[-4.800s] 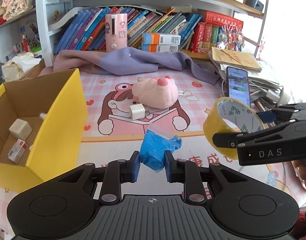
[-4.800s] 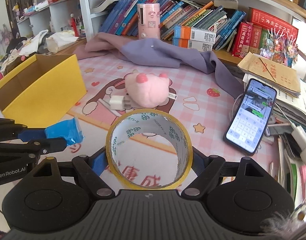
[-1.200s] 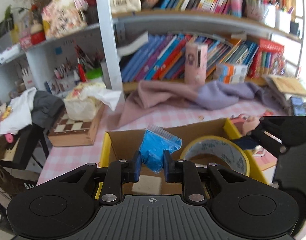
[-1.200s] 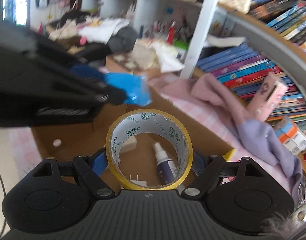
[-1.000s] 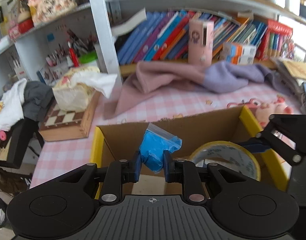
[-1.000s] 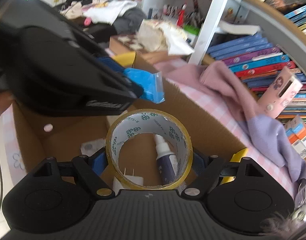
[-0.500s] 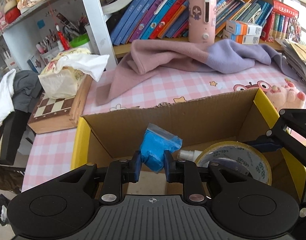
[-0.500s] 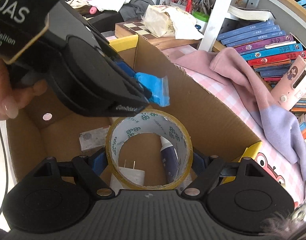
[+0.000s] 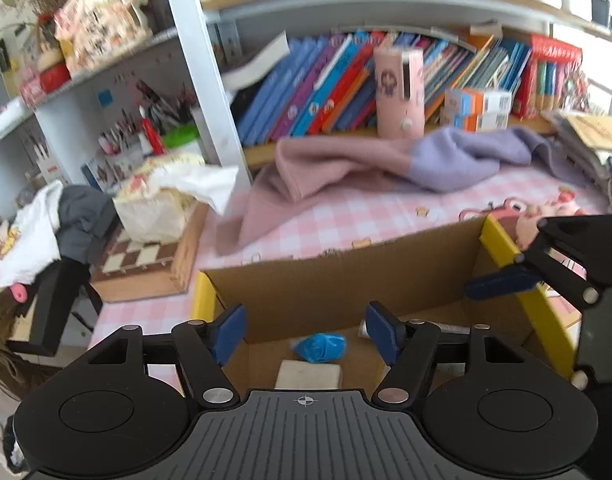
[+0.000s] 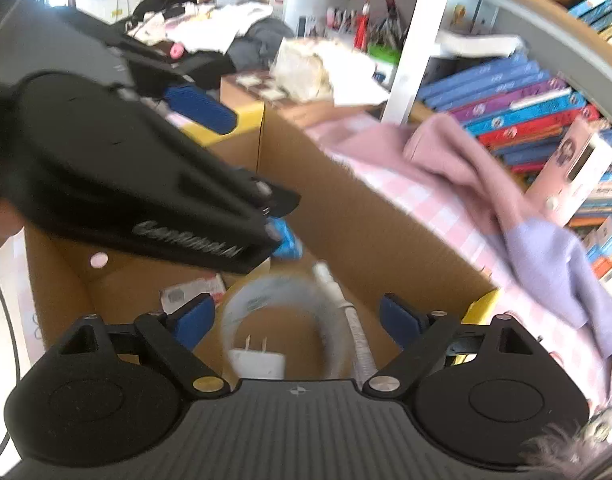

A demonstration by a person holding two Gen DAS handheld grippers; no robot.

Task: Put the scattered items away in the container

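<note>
Left wrist view: a bookshelf (image 9: 386,80) packed with books rises behind a bench (image 9: 346,216) covered in a pink checked cloth, where a pink and lilac garment (image 9: 386,168) lies crumpled. In front stands a cardboard box (image 9: 346,276) with yellow outer sides, open at the top. The left gripper (image 9: 306,334) hangs over the box with its jaws opening and nothing pressed between them; a small blue bag (image 9: 320,347) lies on the box floor below the gap, touching a pale block (image 9: 308,376). The right gripper (image 9: 502,280) reaches in over the yellow right wall. In the right wrist view, the right gripper (image 10: 295,320) also has its jaws opening, and a blurred roll of clear tape (image 10: 281,312) shows between them, clear of both pads, low inside the box. Through the roll's ring a white plug (image 10: 257,360) rests on the box floor, with a slim white bottle (image 10: 346,320) just beside it.
</note>
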